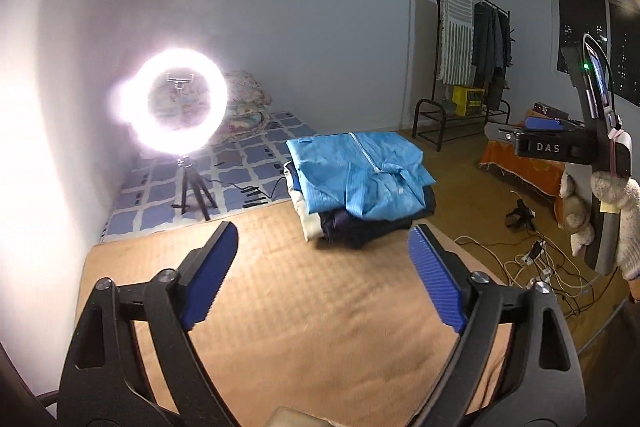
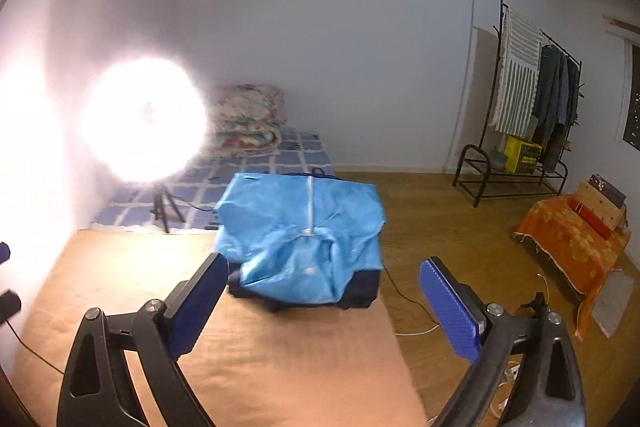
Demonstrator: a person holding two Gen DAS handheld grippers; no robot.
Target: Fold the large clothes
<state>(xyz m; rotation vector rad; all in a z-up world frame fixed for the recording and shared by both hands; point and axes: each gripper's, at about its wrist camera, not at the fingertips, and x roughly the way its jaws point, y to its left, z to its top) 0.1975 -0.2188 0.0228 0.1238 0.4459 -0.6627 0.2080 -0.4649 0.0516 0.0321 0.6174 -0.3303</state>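
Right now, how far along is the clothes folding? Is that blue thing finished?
Mostly done, it seems. The light blue garment lies folded on top of a stack of dark folded clothes on the tan mat. Nothing is in hand: the left gripper and right gripper are both open and empty. No unfolded clothing shows on the mat; clothes on the rack may or may not be next.

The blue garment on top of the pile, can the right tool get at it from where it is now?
Probably yes. The right tool is open and empty, facing the blue garment, which lies uncovered on top of the pile, with only bare mat between.
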